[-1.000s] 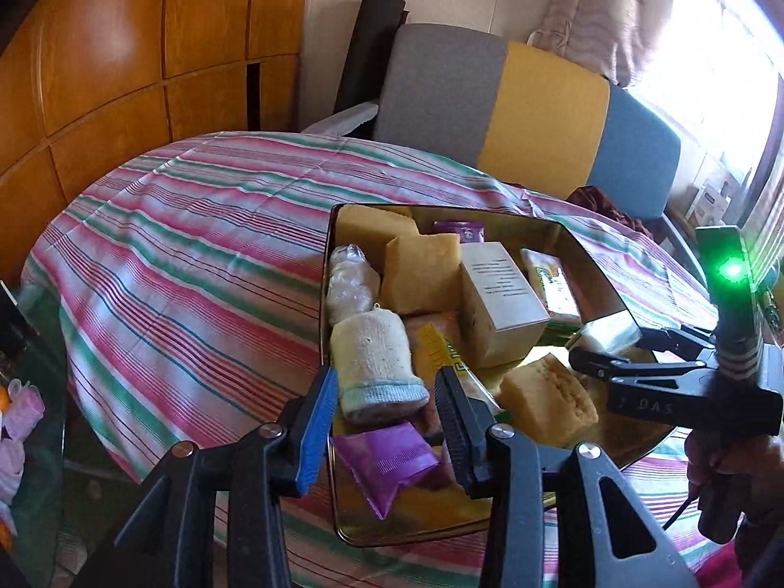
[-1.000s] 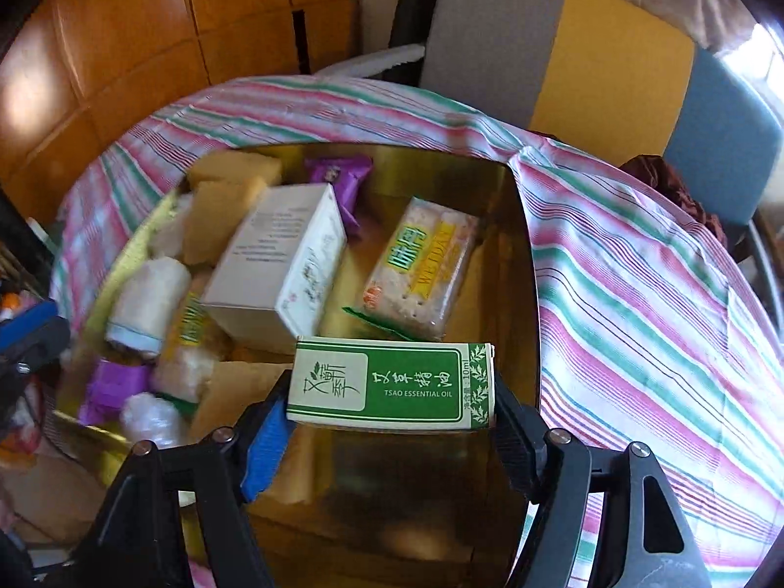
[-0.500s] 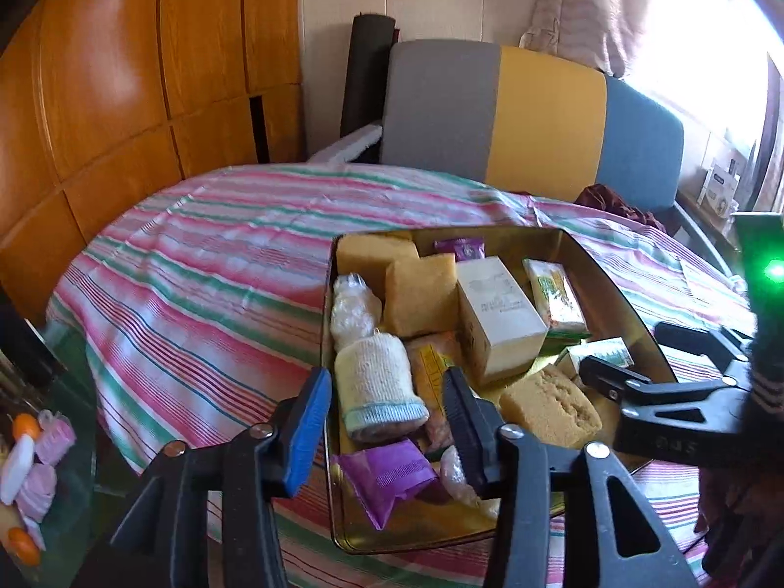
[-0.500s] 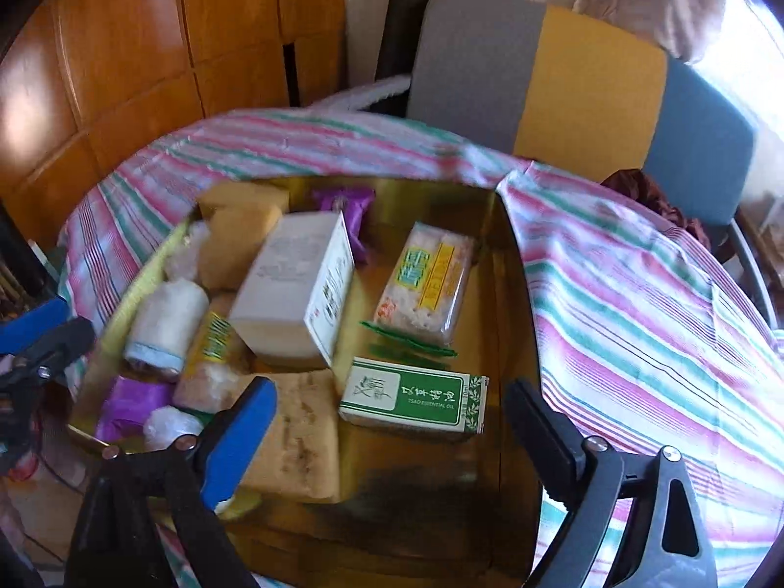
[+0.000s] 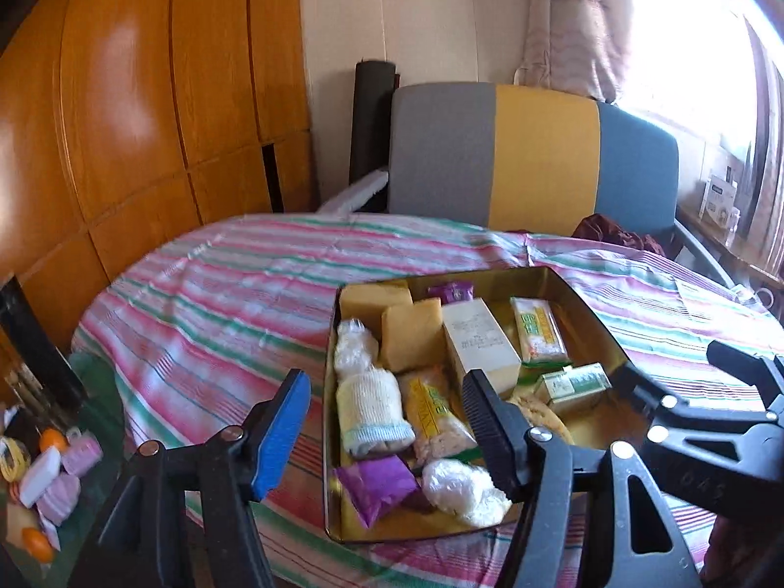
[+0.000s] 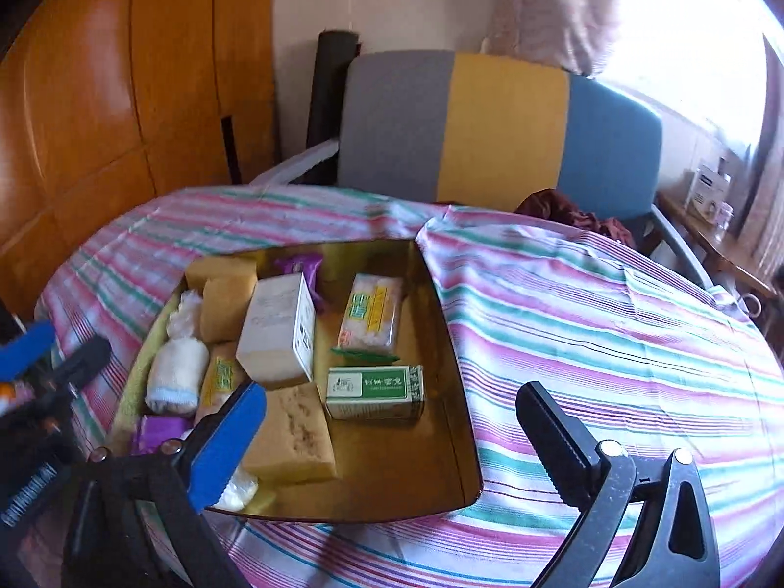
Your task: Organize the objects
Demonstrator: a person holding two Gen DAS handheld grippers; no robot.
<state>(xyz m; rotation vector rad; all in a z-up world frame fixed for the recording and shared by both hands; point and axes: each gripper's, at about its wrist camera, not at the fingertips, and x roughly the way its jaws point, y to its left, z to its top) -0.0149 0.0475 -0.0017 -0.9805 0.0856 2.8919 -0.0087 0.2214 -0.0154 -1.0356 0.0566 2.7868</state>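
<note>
One green-and-white oblong carton (image 6: 375, 391) lies flat in the shallow gold metal tray (image 6: 455, 392), beside a tan sponge block (image 6: 294, 433). Both grippers hang over the near rim with nothing between their jaws: right gripper (image 6: 392, 433) just opened wide, left gripper (image 5: 387, 421) just opened partway. Pink-green striped cloth (image 6: 612, 323) underlies all.

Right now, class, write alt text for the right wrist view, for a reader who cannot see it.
The open right gripper hangs empty above a gold tray on a striped tablecloth. In the tray lie a green box, a white box, yellow sponges and wrapped snacks. A grey, yellow and blue chair stands behind.
</note>
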